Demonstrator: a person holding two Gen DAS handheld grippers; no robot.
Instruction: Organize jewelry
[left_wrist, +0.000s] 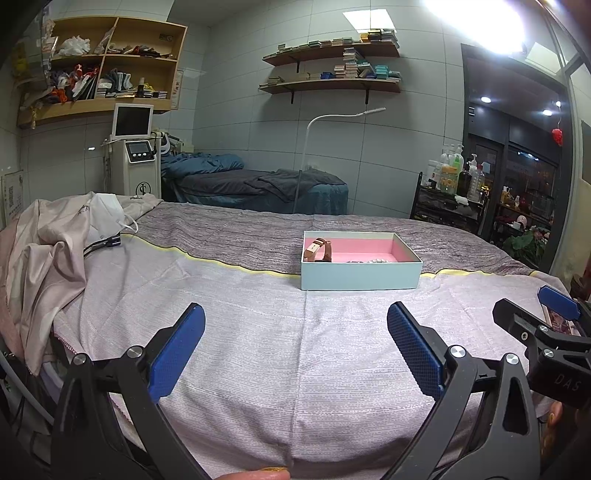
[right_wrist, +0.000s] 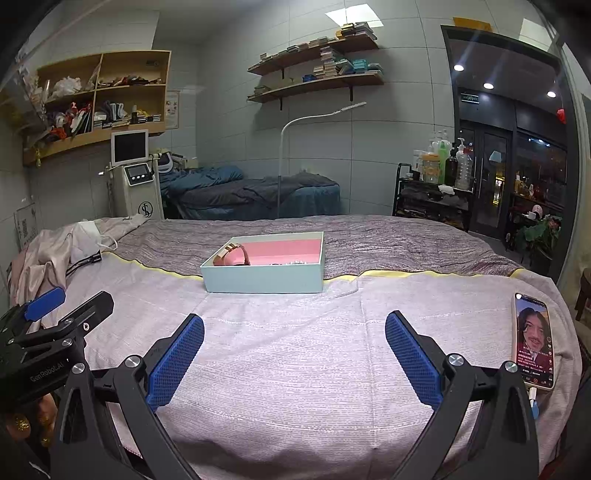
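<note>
bracelet (left_wrist: 369, 260) half-hidden behind box wall (left_wrist: 360, 275)

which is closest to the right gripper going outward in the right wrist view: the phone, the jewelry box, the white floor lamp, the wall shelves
From the right gripper:
1. phone, on the bed cover just to its right.
2. jewelry box, ahead and slightly left, mid-bed, with a watch inside.
3. white floor lamp, standing beyond the bed.
4. wall shelves, high on the far wall.
</note>
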